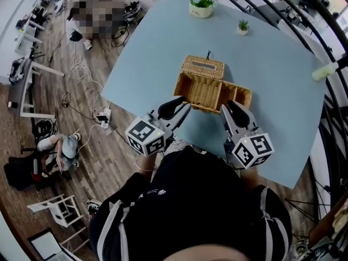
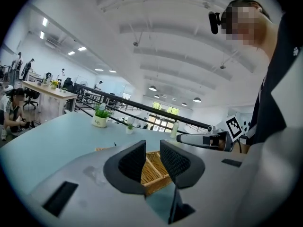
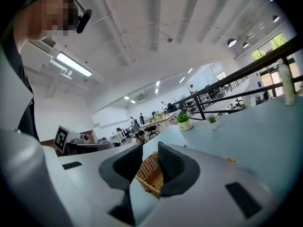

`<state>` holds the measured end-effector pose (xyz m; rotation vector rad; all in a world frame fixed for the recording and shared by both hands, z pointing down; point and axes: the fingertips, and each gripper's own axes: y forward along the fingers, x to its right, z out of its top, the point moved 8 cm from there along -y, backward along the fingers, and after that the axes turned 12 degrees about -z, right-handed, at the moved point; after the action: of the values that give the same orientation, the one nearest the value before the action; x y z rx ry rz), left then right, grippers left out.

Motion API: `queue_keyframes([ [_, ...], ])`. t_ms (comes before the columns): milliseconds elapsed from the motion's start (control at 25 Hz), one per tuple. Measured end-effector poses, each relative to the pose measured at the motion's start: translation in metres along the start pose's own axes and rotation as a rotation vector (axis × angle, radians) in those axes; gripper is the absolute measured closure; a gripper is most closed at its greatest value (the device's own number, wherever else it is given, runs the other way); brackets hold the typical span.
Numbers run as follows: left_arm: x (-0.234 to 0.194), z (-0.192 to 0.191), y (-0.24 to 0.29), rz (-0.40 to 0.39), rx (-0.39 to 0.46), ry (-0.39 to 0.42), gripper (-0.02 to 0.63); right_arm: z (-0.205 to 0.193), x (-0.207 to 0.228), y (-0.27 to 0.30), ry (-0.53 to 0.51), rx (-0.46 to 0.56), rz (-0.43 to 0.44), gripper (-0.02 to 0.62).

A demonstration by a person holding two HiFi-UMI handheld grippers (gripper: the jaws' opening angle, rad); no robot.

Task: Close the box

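A woven wicker box stands open in the middle of the light blue table. Its lid is tipped up at the far side, and a wicker flap lies out to the right. My left gripper hovers just short of the box's near left corner. My right gripper hovers at the near right corner. In the left gripper view the jaws stand slightly apart with nothing in them, and the box shows beyond the gap. The right gripper's jaws are likewise apart and empty, with the box behind.
Two small potted plants stand at the table's far end. A pale bottle sits at the right edge by a black railing. Left of the table are wood floor, cables and a crouching person.
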<state>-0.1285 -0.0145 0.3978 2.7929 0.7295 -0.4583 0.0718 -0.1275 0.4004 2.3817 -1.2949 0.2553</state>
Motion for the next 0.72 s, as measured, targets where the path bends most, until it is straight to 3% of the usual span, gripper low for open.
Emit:
queue_keyframes([
  [720,-0.136,0.031,0.033,-0.210,-0.120,-0.029,0.524,0.011,-0.008,0.079,0.039,0.011,-0.275,0.492],
])
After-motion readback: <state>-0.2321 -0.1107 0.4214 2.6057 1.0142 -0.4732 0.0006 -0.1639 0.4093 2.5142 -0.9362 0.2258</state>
